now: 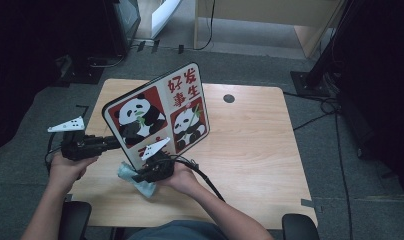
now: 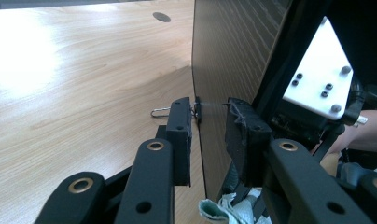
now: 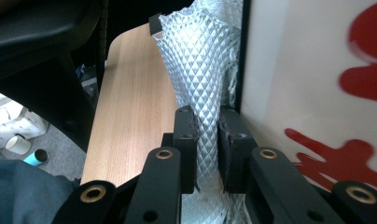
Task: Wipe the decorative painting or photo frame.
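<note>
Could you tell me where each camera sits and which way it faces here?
High view: above the table, looking down; forearms, left gripper, right gripper.
Left gripper view: along its jaws, clamping the panda board edge.
Right gripper view: along its jaws, shut on the cloth beside the board's printed face.
Shared: all three show the board and table.
</note>
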